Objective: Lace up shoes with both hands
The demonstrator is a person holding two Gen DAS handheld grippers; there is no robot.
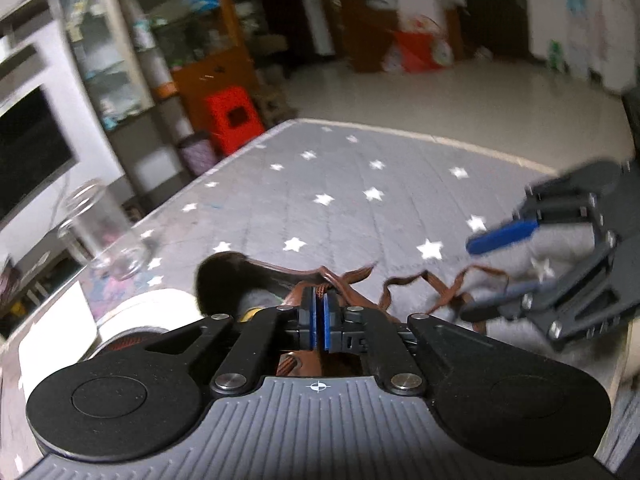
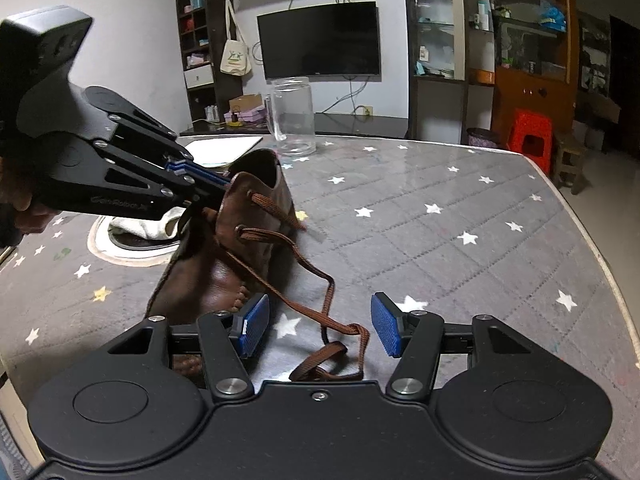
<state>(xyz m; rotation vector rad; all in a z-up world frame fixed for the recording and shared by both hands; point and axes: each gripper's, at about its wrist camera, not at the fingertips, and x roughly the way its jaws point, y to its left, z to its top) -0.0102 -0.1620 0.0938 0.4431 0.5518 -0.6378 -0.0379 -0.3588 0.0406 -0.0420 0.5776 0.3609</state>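
Brown leather shoe [image 2: 224, 248] lies on the grey star-print tabletop [image 2: 440, 240], left of centre in the right wrist view, opening toward 12 o'clock. Left claw [image 2: 212, 178] comes in from 9 o'clock, clenched at the shoe's collar; its own camera shows the blue pads [image 1: 309, 316] pressed together on a bit of brown lace [image 1: 320, 291], though exactly what part they pinch is hard to make out there. Rest of the brown lace [image 2: 320, 300] runs out of the eyelets toward 5 o'clock and loops on the tabletop between the right claw's blue pads [image 2: 253, 330].

Right claw [image 2: 318, 330] is released, jaws wide apart, hovering over the loose lace loop, gripping nothing. In the left wrist view the right claw [image 1: 486, 272] is at 3 o'clock, blurred.

Around: clear glass jar [image 2: 292, 116] at 12 o'clock behind the shoe, upright, no lid, looks empty. White round dish [image 2: 120, 248] at 9 o'clock just beside the shoe, holding a pale cloth-like lump, partly hidden by the left claw. White flat sheet [image 2: 224, 146] near the far tabletop edge. Off the tabletop: dark TV [image 2: 320, 40], red stool [image 2: 530, 136], shelving, tote bag [image 2: 235, 56] hanging.

Shoe toe is cut off by the right claw body at 7 o'clock. Left wrist view is motion-blurred; shoe [image 1: 224, 280] mostly hidden behind its own claw. A hand [image 2: 24, 208] shows at the left edge, cut off.
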